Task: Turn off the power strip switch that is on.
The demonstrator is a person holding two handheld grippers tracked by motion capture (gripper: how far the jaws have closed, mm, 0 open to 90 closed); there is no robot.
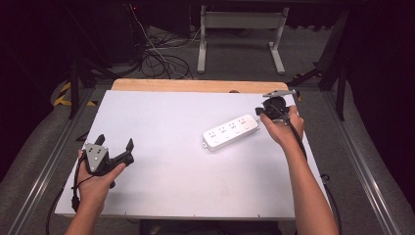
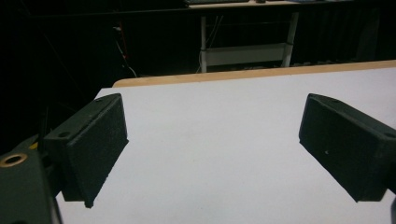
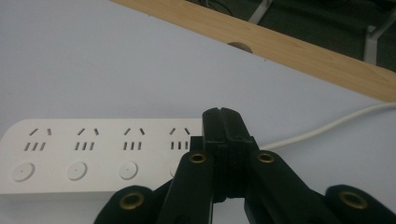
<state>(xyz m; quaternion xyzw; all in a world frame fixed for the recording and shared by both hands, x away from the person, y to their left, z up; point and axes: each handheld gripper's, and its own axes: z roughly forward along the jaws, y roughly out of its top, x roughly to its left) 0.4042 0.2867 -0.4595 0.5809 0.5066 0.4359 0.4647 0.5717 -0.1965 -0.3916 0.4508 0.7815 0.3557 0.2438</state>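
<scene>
- A white power strip [image 1: 231, 132] lies flat on the white table top [image 1: 166, 161], right of centre, set at a slant with its far end toward the right gripper.
- In the right gripper view the power strip [image 3: 93, 151] shows 4 socket groups in a row, with round buttons below them.
- A white cable [image 3: 336, 123] runs from the strip's end across the table.
- The right gripper [image 1: 259, 113], held in the person's right hand [image 1: 284, 128], sits at the strip's far end; its jaws are pressed together, with nothing seen between them.
- The left gripper [image 1: 116, 145] is held in the left hand [image 1: 100, 176] near the table's left front, well apart from the strip.
- Its jaws stand wide apart over bare table.
- A wooden edge [image 1: 195, 85] borders the table's far side.
</scene>
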